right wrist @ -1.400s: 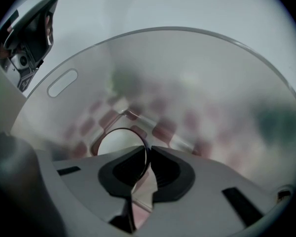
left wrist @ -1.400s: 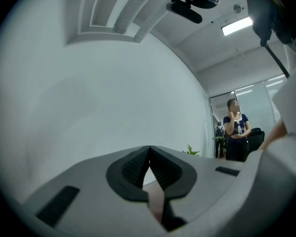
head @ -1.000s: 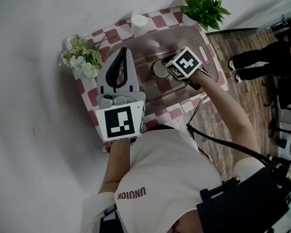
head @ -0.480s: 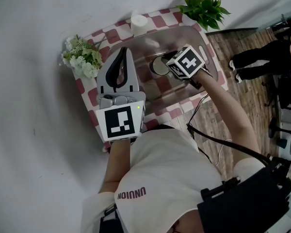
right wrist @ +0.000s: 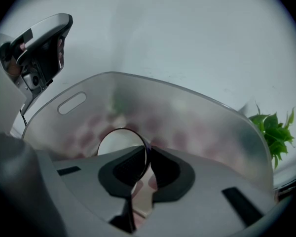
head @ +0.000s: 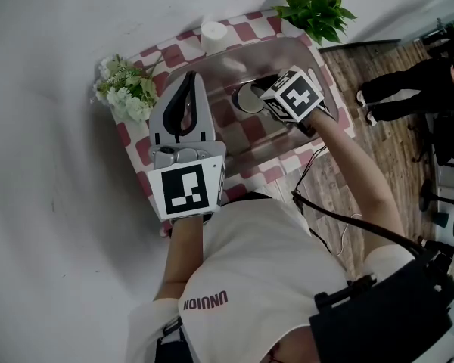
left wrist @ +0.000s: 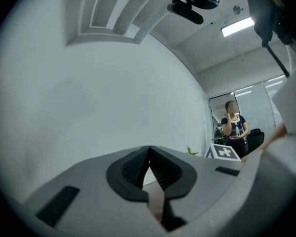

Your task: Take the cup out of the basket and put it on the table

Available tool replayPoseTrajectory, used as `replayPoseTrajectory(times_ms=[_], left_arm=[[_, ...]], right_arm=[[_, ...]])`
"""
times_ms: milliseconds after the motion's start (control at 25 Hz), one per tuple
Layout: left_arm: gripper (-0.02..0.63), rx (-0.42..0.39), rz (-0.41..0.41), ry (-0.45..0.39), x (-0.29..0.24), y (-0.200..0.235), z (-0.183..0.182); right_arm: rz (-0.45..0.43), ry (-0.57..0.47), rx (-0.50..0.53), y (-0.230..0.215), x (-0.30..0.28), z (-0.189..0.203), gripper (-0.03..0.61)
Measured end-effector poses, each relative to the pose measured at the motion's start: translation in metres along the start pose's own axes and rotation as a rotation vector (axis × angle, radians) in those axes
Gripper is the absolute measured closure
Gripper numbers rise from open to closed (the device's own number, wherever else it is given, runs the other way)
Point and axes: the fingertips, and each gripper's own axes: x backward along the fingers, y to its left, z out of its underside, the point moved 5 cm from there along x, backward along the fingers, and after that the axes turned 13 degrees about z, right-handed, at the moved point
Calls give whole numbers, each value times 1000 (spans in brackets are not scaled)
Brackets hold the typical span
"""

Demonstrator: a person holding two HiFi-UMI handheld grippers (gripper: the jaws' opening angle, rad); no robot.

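A clear glass cup hangs inside the silvery translucent basket on the red-and-white checked table. My right gripper is shut on the cup's rim. In the right gripper view the rim is pinched between the jaws of the right gripper, with the basket wall behind. My left gripper is held above the table's left part, shut and empty. In the left gripper view the left gripper points at a bare wall.
White flowers stand at the table's left corner, a white cylinder at the far edge, a green plant at the far right corner. A person stands on the wooden floor to the right.
My right gripper has carried the cup a little up and toward the far side of the basket. The left gripper has hardly moved.
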Motion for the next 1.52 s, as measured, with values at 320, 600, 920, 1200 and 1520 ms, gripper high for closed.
replayPoseTrajectory(times_ms=[320,600,920,1200,1520], left_arm=[[600,-3,2,3,0,-1,0],[600,-11,9,-5,2,-2,-2],[600,-14,19,-8,0,-6,-3],[600,-48,25,12,1,-8,0],[600,-42,23,37,3,-9,4]], right_arm=[[20,-27,1,-3,9,-5,528],[35,-49,-5,-1,17,-7,528],[59,-81,-11,-3,28,-10,528],[101,-117,9,-3,38,-11,528],[135,-148,12,-4,48,-11,528]])
